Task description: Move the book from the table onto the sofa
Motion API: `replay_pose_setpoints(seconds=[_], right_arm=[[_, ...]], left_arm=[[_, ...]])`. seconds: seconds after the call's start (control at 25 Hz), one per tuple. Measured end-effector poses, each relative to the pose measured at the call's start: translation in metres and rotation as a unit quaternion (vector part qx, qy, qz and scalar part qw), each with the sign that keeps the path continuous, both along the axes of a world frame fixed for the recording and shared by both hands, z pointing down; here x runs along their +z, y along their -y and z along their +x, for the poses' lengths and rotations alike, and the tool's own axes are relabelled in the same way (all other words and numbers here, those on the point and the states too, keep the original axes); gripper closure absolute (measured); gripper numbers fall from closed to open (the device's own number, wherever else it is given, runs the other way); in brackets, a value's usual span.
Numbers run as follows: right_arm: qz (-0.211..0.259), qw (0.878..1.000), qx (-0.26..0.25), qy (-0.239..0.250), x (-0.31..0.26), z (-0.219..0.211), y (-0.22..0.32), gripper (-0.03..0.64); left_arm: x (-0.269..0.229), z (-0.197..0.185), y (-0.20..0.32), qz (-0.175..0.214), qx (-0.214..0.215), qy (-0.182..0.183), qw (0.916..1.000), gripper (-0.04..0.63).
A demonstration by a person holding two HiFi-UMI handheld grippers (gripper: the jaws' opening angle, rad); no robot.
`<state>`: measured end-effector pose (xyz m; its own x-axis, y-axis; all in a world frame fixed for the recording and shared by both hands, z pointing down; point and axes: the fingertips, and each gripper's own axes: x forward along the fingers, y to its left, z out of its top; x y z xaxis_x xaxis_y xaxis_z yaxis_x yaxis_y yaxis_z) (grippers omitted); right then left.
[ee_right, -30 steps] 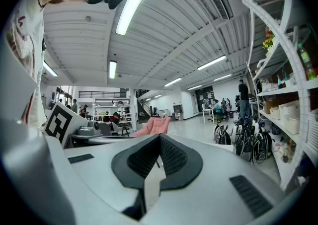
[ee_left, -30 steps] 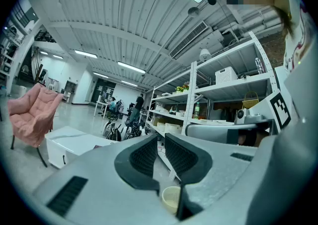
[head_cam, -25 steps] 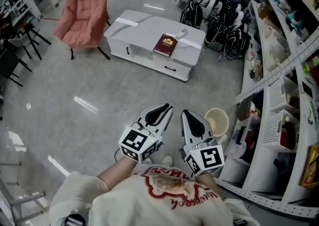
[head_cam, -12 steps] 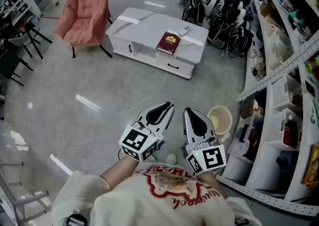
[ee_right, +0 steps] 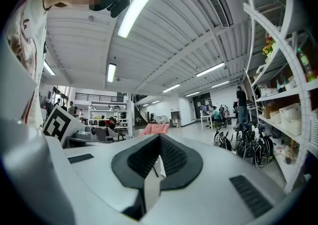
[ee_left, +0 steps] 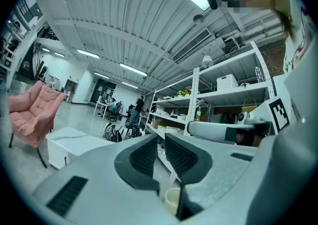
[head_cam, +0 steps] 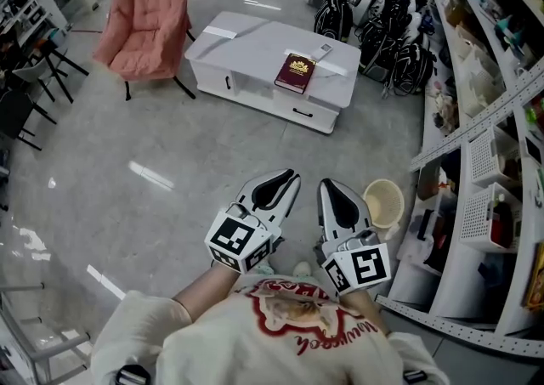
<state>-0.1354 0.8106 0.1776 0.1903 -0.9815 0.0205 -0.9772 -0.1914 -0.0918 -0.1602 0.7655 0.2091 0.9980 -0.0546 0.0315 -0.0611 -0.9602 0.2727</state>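
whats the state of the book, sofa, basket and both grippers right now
book, closed, lying flat on the table
sofa, empty
basket, upright on the floor
left gripper, jaws slightly apart, nothing between them
right gripper, shut, empty

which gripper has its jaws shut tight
The right gripper: its jaws meet at the tips, while the left gripper shows a narrow gap, nothing between.
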Motion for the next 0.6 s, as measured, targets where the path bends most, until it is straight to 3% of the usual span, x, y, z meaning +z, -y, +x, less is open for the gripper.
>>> replay_pose_setpoints(seconds=[0.6], right_arm=[[0.002, 1.000, 0.024, 0.000, 0.001, -0.021, 0.026, 0.617]], left_arm=[[0.006, -0.023, 0.039, -0.016, 0.005, -0.009, 0.9998, 0.545]])
